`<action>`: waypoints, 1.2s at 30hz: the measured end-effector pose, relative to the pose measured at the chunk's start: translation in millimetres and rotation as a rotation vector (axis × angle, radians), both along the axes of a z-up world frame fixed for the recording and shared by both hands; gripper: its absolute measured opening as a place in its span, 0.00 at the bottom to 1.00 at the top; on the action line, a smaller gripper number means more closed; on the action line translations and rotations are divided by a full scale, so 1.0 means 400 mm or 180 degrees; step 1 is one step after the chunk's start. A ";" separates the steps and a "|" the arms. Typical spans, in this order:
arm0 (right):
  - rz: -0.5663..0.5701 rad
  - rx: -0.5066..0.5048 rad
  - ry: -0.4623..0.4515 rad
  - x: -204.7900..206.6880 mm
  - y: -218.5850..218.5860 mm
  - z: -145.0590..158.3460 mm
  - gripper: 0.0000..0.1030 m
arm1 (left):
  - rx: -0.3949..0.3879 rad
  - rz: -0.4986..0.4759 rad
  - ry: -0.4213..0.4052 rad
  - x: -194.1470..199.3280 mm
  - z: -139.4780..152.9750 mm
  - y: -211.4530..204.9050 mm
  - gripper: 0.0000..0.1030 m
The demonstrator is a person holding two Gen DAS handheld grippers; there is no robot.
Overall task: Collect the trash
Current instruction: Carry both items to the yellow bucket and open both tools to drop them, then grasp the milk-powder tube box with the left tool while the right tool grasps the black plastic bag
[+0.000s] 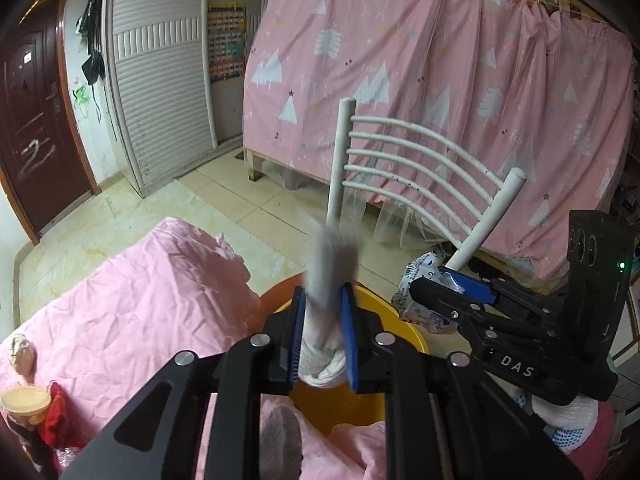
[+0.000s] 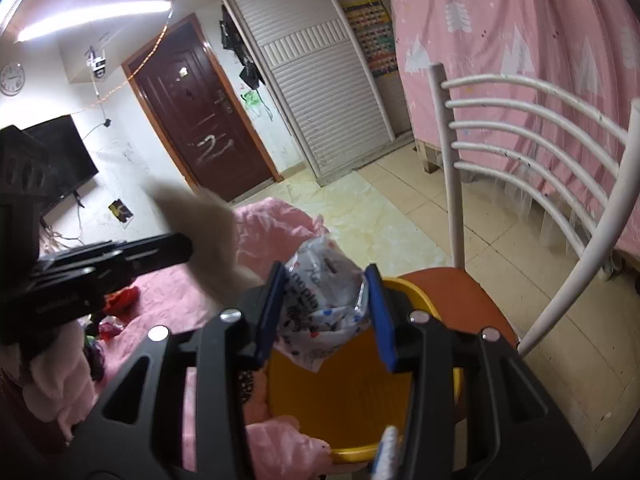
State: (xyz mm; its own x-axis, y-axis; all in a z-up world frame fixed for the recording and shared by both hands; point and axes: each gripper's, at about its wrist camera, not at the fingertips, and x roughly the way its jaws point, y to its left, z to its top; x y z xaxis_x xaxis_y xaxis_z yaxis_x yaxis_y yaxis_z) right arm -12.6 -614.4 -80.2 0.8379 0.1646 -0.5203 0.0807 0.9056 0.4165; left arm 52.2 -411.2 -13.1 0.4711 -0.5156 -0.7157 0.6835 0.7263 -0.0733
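Observation:
My left gripper (image 1: 323, 312) is shut on a grey and white sock (image 1: 330, 264), blurred at its top, above a yellow bin (image 1: 404, 328). My right gripper (image 2: 326, 300) is shut on a crumpled white printed plastic wrapper (image 2: 324, 300) above the same yellow bin (image 2: 344, 396). The right gripper (image 1: 460, 284) and its wrapper (image 1: 420, 276) show at the right of the left wrist view. The left gripper (image 2: 176, 248) and the sock (image 2: 204, 220) show at the left of the right wrist view.
The bin stands on an orange chair seat (image 2: 460, 292) with a white slatted back (image 1: 420, 160). A pink sheet (image 1: 140, 300) covers the surface at left, with a cup (image 1: 26, 400) and red items (image 2: 120, 300). A pink curtain (image 1: 440, 80) hangs behind.

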 end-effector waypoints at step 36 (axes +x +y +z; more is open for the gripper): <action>0.0714 -0.0428 0.0164 0.094 0.322 0.053 0.71 | -0.0446 0.0888 -0.0318 -0.080 0.156 0.457 0.68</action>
State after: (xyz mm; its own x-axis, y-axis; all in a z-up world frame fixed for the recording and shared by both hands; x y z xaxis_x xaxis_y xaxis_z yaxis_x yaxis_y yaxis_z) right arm 25.1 -485.6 -58.8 0.7601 0.2698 -0.5912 -0.1103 0.9501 0.2918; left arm 20.2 -228.4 49.3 0.6723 -0.4470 -0.5901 0.4684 0.8741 -0.1285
